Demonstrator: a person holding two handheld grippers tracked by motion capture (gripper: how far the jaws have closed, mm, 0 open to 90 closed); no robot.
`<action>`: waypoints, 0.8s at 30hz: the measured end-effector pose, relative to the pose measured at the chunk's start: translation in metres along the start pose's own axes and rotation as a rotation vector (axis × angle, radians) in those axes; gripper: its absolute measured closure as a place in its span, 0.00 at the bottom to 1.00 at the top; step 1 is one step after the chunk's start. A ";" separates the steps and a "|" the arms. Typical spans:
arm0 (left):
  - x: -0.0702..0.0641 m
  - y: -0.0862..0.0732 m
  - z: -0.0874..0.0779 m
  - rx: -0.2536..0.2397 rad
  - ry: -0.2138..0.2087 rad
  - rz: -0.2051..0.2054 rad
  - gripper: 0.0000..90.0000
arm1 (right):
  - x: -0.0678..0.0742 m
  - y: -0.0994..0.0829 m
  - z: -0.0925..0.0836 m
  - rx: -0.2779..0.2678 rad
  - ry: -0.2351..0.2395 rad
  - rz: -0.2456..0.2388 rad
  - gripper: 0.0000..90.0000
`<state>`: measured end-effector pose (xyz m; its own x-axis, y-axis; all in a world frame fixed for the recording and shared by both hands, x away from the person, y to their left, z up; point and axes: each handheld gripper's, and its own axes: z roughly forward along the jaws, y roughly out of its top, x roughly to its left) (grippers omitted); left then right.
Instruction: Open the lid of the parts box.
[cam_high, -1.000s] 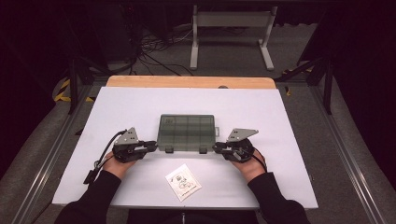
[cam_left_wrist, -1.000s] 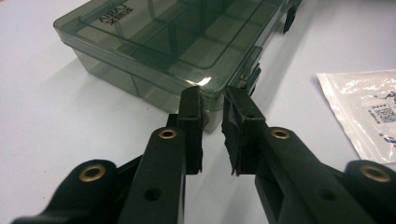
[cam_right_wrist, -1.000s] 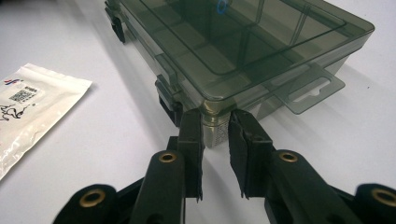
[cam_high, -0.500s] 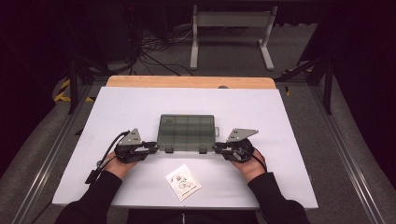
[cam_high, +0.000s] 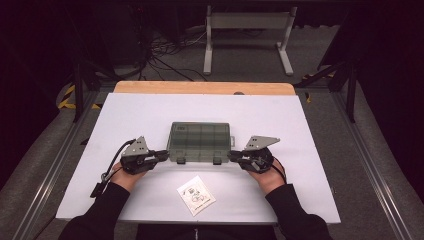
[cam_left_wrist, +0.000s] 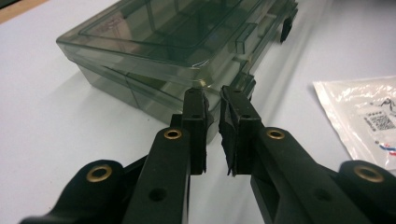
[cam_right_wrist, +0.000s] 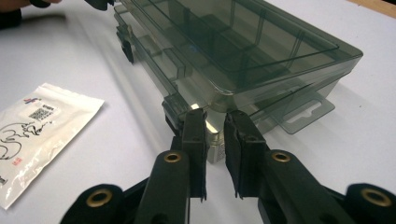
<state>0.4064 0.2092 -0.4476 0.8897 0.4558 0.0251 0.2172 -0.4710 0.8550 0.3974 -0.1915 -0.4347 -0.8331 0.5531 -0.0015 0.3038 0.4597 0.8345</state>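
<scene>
A smoky see-through compartment box (cam_high: 200, 140) lies with its lid down in the middle of the white table (cam_high: 150, 110). My left gripper (cam_high: 164, 155) lies level at its front left corner. In the left gripper view the box (cam_left_wrist: 154, 42) is just beyond the left gripper (cam_left_wrist: 211, 93). Its jaws have just been closing to a narrow gap with nothing in it. My right gripper (cam_high: 232, 156) points at the front right corner. The right gripper (cam_right_wrist: 215, 116) has also been closing, and the corner of the box (cam_right_wrist: 243, 51) shows through its slim gap.
A small white printed sachet (cam_high: 196, 195) lies flat near the table's front edge, between my forearms, and shows as the sachet (cam_left_wrist: 369, 116) and the sachet (cam_right_wrist: 32, 130) in the gripper views. A wooden strip (cam_high: 200, 87) borders the far edge. A metal stand (cam_high: 247, 25) is on the floor beyond.
</scene>
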 end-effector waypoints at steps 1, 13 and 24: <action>0.001 0.000 -0.001 -0.012 0.002 -0.007 0.89 | 0.000 0.000 -0.001 -0.005 -0.001 0.002 0.87; 0.005 0.005 -0.003 -0.091 -0.004 -0.045 0.87 | -0.001 0.005 -0.005 -0.034 -0.004 0.011 0.86; 0.004 0.005 -0.002 -0.091 -0.001 -0.034 0.83 | -0.004 0.016 0.001 -0.025 -0.100 -0.040 0.48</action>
<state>0.4105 0.2099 -0.4419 0.8829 0.4696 -0.0053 0.2099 -0.3844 0.8990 0.4063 -0.1856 -0.4218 -0.7937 0.6018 -0.0893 0.2582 0.4660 0.8463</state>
